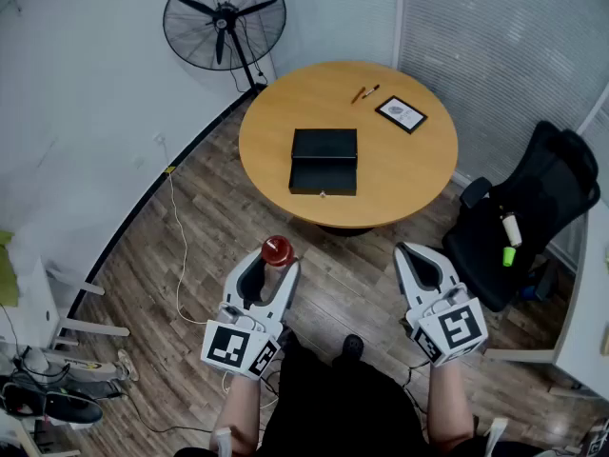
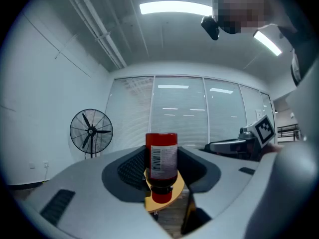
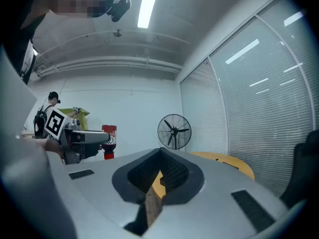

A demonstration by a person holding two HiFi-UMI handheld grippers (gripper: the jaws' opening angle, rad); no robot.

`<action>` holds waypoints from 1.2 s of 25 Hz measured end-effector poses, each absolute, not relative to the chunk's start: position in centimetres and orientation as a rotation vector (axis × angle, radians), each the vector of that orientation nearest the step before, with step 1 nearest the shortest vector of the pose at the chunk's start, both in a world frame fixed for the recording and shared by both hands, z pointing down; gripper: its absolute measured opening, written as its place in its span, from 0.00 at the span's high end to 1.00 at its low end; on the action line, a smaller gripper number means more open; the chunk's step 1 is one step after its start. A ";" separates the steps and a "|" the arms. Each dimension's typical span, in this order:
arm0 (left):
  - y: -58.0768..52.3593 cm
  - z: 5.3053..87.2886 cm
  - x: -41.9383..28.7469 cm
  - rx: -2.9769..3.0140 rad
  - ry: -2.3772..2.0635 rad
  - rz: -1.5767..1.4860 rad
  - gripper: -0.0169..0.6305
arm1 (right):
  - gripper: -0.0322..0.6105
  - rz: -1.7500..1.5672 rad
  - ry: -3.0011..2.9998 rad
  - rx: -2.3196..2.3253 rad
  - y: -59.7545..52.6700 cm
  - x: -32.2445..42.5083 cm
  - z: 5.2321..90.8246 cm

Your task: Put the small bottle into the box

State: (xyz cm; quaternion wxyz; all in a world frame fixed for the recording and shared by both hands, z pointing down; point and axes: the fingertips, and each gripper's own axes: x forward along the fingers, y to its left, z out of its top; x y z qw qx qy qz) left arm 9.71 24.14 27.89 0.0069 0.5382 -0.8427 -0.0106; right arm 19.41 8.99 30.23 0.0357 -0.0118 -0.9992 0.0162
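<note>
Two-jaw left gripper (image 1: 278, 258): over the wood floor (image 1: 190, 246), short of the table's near edge, jaws wide and clamped on the small bottle (image 2: 161, 166).
Small bottle: head view gives only a red round end; left gripper view adds its barcode label.
Box (image 1: 324, 161): black, mid-table (image 1: 404, 160), shown by head view only.
Right gripper (image 1: 403, 248): jaws together, nothing between them.

In left tool (image 1: 272, 264), small bottle (image 1: 277, 249)
</note>
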 end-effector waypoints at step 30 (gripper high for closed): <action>24.3 28.9 6.5 1.614 -2.587 -0.047 0.68 | 0.94 0.084 -3.042 -0.026 7.8 17.0 30.7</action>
